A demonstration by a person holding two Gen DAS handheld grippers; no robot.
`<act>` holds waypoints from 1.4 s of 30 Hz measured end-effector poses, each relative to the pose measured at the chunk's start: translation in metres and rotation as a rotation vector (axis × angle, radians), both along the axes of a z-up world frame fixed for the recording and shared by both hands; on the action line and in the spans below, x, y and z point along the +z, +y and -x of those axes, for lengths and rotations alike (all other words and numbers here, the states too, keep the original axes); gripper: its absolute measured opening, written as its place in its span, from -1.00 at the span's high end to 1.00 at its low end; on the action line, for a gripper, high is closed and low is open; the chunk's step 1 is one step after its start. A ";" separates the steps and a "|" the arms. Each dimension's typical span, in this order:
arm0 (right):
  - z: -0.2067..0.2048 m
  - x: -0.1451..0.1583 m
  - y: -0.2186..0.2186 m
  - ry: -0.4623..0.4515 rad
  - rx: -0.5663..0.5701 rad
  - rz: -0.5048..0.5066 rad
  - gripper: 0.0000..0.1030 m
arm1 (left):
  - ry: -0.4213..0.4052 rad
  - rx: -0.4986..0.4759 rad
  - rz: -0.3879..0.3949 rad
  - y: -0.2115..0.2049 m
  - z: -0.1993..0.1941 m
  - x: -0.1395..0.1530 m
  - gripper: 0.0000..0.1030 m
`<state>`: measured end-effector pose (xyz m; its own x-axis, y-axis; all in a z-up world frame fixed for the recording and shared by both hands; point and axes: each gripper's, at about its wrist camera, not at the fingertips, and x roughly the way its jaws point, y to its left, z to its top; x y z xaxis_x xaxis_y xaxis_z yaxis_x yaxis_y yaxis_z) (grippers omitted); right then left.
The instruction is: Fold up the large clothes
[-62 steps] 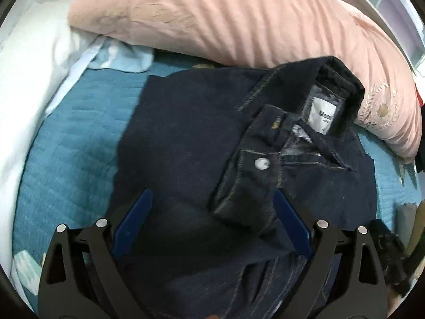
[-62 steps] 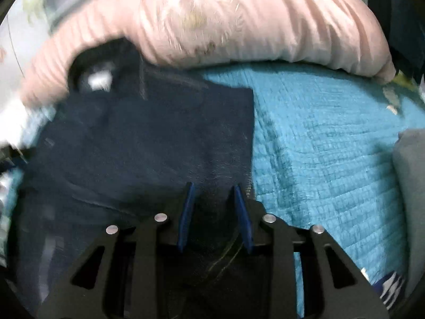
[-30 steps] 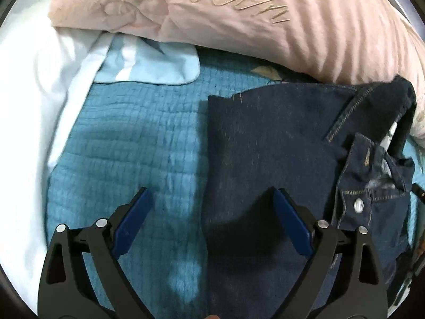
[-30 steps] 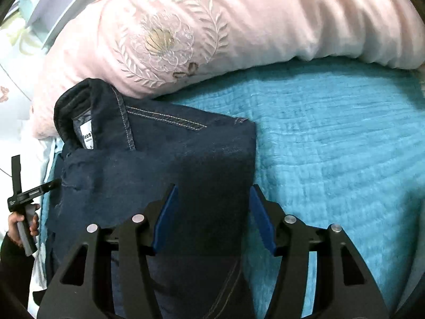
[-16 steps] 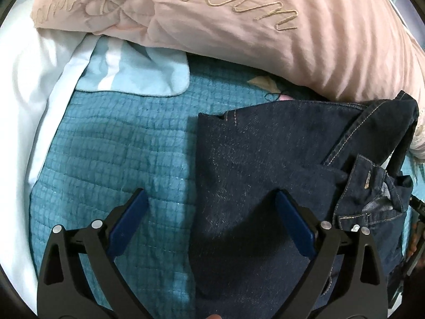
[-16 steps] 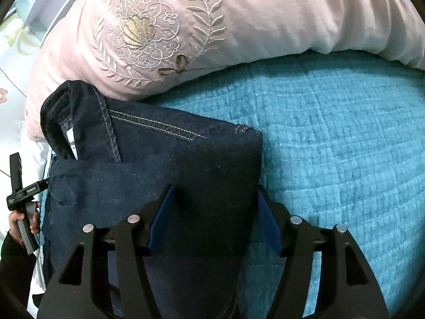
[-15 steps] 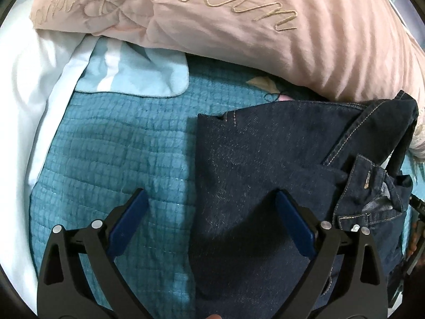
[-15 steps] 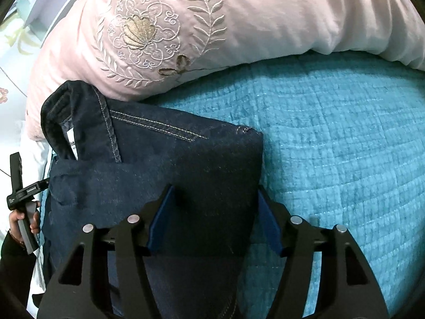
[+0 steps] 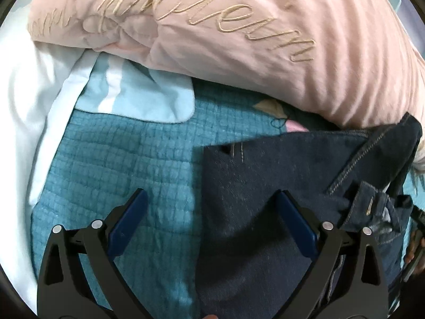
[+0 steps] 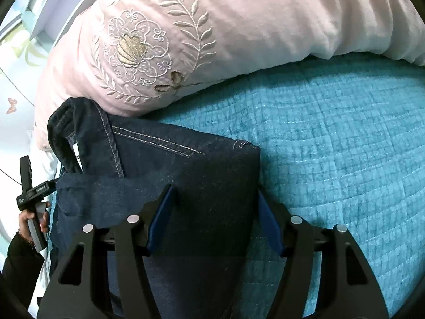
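Note:
A dark denim jacket (image 9: 279, 170) lies folded on the teal quilt (image 9: 127, 164), its collar against the pink pillow (image 9: 239, 40). My left gripper (image 9: 211, 196) hovers over the jacket's left edge, which runs between the two blue pads. Its jaws are opening and neither pad presses on the cloth. In the right wrist view the jacket (image 10: 186, 170) shows its collar and white label (image 10: 77, 156). My right gripper (image 10: 215, 190) stands open astride the jacket's right edge, left pad over denim, right pad at the fold beside the quilt (image 10: 332, 146).
The embroidered pink pillow (image 10: 212, 26) blocks the far side. White bedding (image 9: 21, 106) and a light blue cloth (image 9: 138, 95) lie at the left. A hand (image 10: 32, 220) on the other gripper's handle shows at the left in the right wrist view.
The left gripper has shifted from over the jacket's middle to its left edge. The right gripper's jaws have widened from nearly shut, and it has come closer to the jacket's right corner.

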<state>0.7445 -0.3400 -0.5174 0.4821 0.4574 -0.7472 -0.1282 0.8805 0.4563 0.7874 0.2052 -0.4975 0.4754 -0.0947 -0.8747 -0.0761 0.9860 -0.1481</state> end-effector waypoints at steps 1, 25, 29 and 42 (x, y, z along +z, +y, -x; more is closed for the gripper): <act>-0.003 -0.001 0.008 0.001 -0.002 -0.001 -0.16 | 0.005 -0.001 -0.003 -0.001 -0.004 -0.002 -0.92; 0.001 0.024 -0.001 -0.136 0.008 0.014 0.82 | -0.077 -0.076 0.041 -0.053 -0.022 0.038 0.60; 0.014 0.047 -0.003 -0.176 0.016 -0.016 0.83 | -0.084 -0.088 0.121 -0.053 -0.021 0.059 0.67; 0.046 0.080 0.026 -0.227 0.047 0.029 0.85 | -0.131 -0.142 0.215 -0.050 0.024 0.098 0.70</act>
<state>0.6986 -0.3140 -0.4377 0.6182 0.4631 -0.6351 -0.2661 0.8836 0.3853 0.7633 0.1555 -0.3991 0.5517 -0.3449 -0.7593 0.0945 0.9305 -0.3540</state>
